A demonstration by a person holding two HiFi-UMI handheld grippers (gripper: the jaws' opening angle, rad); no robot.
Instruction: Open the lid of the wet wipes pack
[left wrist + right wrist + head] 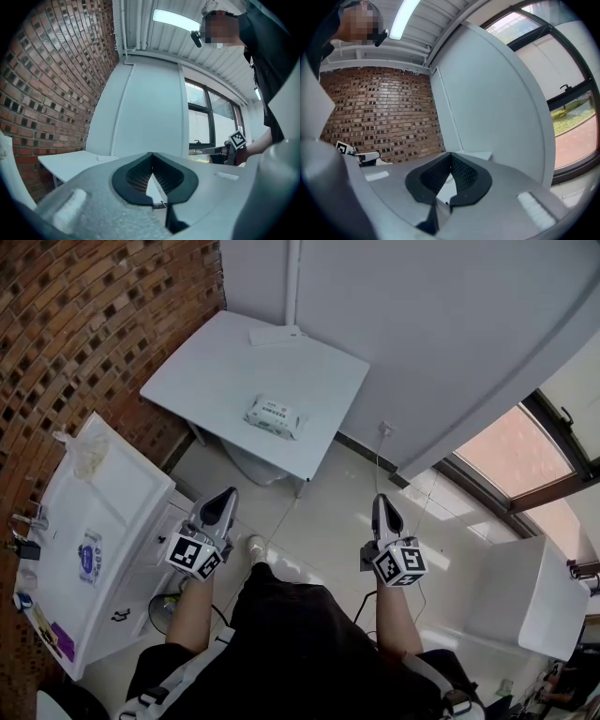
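No text, brand or number can be read. Green print is seen on the wet wipes pack (273, 416), but it is too small to be made out. Square black-and-white coded markers, without lettering, are borne by the left gripper (225, 500) and the right gripper (382, 505).

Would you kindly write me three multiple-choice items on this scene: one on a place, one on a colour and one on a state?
1. Where does the wet wipes pack lie?
A. on the table
B. on a chair
C. in a claw

2. What colour is that table?
A. black
B. white
C. green

3. How do the left claw and right claw stand?
A. both open
B. one open
C. both shut, empty

Answers:
1 A: the head view shows the pack resting mid-table.
2 B: its top is plain white.
3 C: in each gripper view the pads meet at the tips with nothing between them.
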